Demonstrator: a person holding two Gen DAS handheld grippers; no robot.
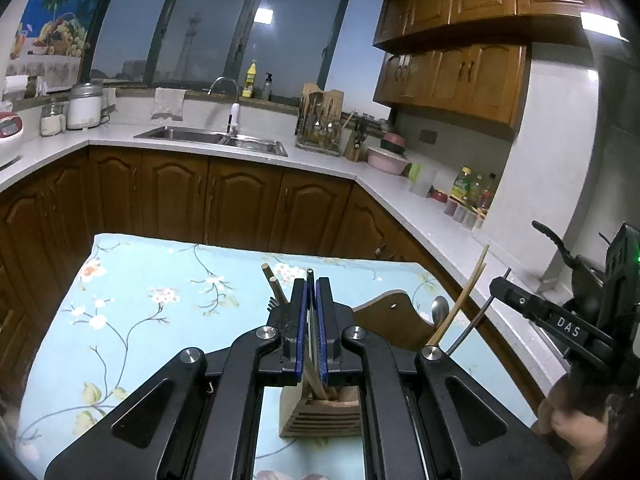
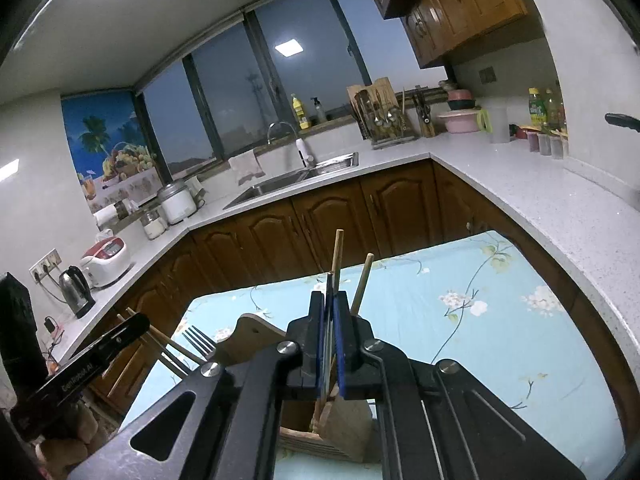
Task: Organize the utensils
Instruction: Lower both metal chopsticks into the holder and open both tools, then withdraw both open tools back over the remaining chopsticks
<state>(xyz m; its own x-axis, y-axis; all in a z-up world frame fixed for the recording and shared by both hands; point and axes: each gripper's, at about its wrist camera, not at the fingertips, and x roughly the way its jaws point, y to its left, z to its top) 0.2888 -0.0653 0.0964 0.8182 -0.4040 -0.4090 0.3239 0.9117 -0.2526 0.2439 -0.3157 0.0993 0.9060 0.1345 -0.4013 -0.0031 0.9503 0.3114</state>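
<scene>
Your left gripper (image 1: 311, 286) sits right above the wooden utensil holder (image 1: 320, 412), pads clamped on a thin dark utensil handle (image 1: 310, 276) that pokes up between them. Your right gripper (image 2: 330, 300) is in the same pose over the holder, squeezed tight on a slim metal handle (image 2: 329, 280).

The holder stands on the table's floral cloth (image 1: 132, 304), a slatted wood block with chopsticks (image 1: 460, 304) and a spoon (image 1: 439, 307) leaning out. The right wrist view shows a fork (image 2: 199, 340) beside more chopsticks.

The linkages hide most of the holder, so you can't see which slot either handle is in.
</scene>
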